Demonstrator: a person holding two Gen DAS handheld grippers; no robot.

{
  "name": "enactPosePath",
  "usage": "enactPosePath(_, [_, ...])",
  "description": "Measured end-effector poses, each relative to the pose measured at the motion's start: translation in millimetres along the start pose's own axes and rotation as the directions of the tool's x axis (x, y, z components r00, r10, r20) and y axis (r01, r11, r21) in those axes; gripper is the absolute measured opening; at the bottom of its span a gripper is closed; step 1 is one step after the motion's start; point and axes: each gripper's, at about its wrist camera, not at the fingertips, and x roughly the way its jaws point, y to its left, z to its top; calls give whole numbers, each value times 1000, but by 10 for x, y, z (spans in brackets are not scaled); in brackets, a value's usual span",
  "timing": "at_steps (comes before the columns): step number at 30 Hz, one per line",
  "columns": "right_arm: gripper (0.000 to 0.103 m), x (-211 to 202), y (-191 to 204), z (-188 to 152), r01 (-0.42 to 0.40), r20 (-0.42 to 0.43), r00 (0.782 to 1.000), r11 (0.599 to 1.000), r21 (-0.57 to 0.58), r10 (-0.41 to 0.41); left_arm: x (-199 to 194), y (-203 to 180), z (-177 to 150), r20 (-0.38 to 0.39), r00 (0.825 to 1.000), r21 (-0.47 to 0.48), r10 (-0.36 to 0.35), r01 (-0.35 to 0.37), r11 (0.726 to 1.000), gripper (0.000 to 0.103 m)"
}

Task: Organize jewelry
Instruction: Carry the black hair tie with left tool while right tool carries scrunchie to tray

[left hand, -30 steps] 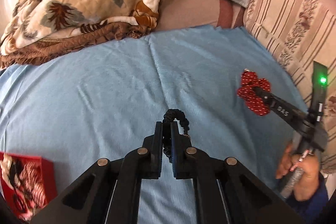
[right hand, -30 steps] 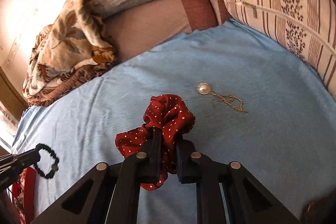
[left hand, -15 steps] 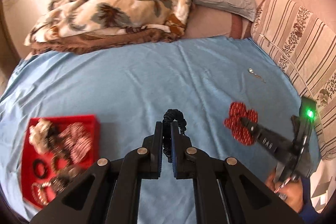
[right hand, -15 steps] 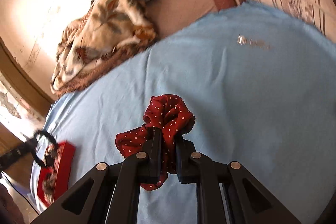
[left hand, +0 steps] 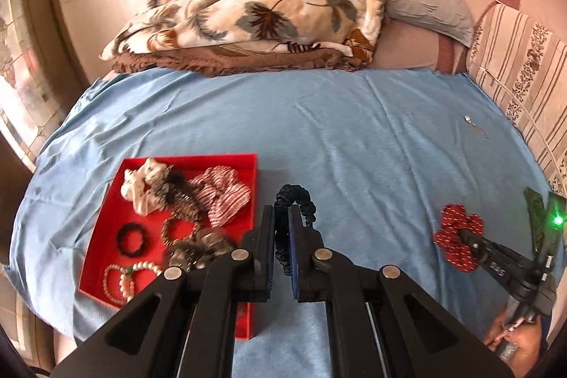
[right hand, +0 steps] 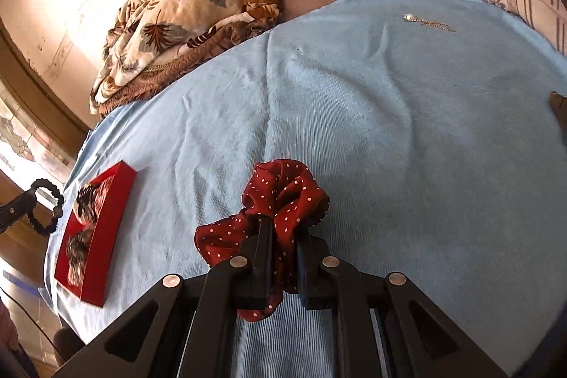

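Clamping – left tool [left hand: 281,229] on black scrunchie [left hand: 296,201] | right tool [right hand: 283,236] on red scrunchie [right hand: 283,197] | tray [left hand: 106,218] crowded

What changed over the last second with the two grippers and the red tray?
Both grippers swung toward the red tray: unseen a second ago in the right view, it now shows there and sits below the left gripper. Nothing was released: left still clamps the black scrunchie, right gripper the red dotted scrunchie. The pearl necklace stayed put.

Blue sheet [left hand: 354,137] lying open mid-bed, red tray [left hand: 106,222] crowding left, necklace [right hand: 427,22] far right, blanket [left hand: 255,9] blocking behind.
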Motion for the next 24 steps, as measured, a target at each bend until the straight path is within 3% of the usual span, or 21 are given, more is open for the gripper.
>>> enactPosePath(7, [12, -268, 207, -33, -19, 14, 1000, 999, -48, 20, -119, 131, -94, 23, 1000, -26, 11, -11, 1000, 7])
enactPosePath(14, [12, -422, 667, -50, -56, 13, 998, 988, -144, 59, -249, 285, -151, 56, 998, -35, 34, -32, 999, 7])
enactPosePath(24, [12, -419, 1294, -144, -90, -30, 996, 956, -278, 85, -275, 770, -250, 51, 998, -141, 43, -35, 989, 7])
